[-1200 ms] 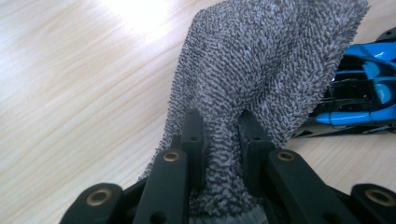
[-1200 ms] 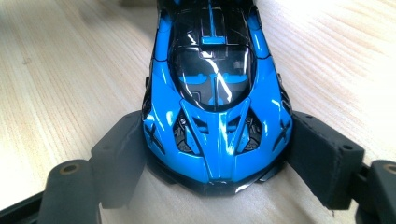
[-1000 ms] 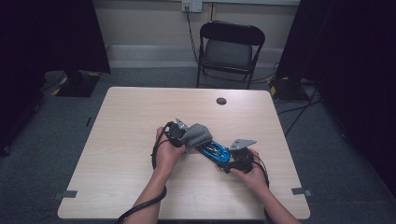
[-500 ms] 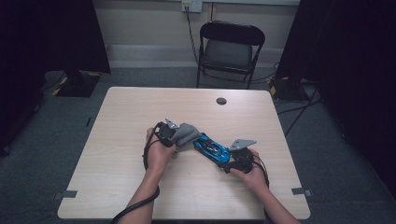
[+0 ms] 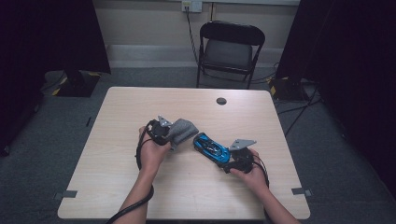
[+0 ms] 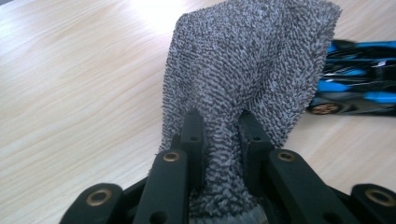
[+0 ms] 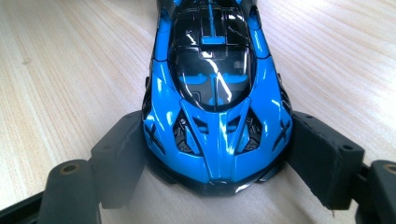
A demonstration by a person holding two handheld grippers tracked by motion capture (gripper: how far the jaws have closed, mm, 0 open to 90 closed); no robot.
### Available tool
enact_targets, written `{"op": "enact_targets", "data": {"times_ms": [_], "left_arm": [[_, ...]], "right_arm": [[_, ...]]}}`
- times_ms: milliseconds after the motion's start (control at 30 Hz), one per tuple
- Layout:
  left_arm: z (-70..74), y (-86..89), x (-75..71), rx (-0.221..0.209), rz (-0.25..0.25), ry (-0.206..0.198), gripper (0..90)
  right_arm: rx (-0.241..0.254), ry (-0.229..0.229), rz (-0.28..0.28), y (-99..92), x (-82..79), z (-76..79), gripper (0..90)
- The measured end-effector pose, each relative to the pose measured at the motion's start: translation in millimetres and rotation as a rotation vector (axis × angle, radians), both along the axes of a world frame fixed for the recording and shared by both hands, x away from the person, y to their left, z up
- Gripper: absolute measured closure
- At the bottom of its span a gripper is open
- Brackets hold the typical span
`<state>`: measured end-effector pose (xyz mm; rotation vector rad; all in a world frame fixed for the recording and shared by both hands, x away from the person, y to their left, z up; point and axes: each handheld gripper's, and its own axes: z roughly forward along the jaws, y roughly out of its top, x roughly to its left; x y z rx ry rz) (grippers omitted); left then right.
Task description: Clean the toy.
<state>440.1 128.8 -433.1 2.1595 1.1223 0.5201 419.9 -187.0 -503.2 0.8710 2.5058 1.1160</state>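
A pale wood-grain counter (image 5: 121,186) fills the middle of the high view, standing on grey carpet (image 5: 42,186) with dark curtains (image 5: 46,32) hanging at both sides. Past the counter's far edge, at about twelve o'clock, sits a black folding chair (image 5: 229,51), and behind it a cable drops from a wall socket (image 5: 191,5). On the counter, just right of its centre, lies a blue and black toy sports car (image 5: 211,147), its length running from about ten o'clock to four o'clock. At the car's four o'clock end the right tongs (image 5: 232,161), held in the person's right hand (image 5: 252,172), are clamped on it: in the right gripper view both black pads press the flanks of the car (image 7: 215,112) at its near end, and the jaws stand wide to take its width. At about nine o'clock from the car the left hand (image 5: 152,154) holds the left tongs (image 5: 170,135), which are pinched tight on a grey terry cloth (image 5: 183,130). In the left gripper view the jaws squeeze a narrow fold of the cloth (image 6: 247,70), whose free part fans out above them; the car (image 6: 355,84) sits beyond it at three o'clock, close to the cloth's edge. A small dark round disc (image 5: 221,101) lies on the counter near the far edge, well apart from the car, at about twelve o'clock from it.
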Motion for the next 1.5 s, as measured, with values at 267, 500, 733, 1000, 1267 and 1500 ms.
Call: {"op": "enact_targets", "data": {"times_ms": [267, 500, 733, 1000, 1267, 1500], "left_arm": [[6.5, -21.3, -10.3, -0.015, -0.068, -0.033, 76.1], [7.7, -39.7, -16.6, -0.021, -0.12, -0.04, 75.9], [5.9, -52.7, -22.8, -0.012, -0.161, -0.036, 76.0], [7.2, -64.8, -27.9, -0.02, -0.2, -0.035, 75.9], [3.2, -81.5, -34.3, -0.011, -0.244, -0.032, 75.9], [-2.2, -99.1, -37.0, 0.015, -0.277, -0.029, 75.8]], "right_arm": [[0.0, 0.0, 0.0, 0.0, 0.0, 0.0, 23.2], [0.0, 0.0, 0.0, 0.0, 0.0, 0.0, 23.2], [0.0, 0.0, 0.0, 0.0, 0.0, 0.0, 23.2], [0.0, 0.0, 0.0, 0.0, 0.0, 0.0, 23.2], [0.0, 0.0, 0.0, 0.0, 0.0, 0.0, 23.2], [0.0, 0.0, 0.0, 0.0, 0.0, 0.0, 23.2]]}}
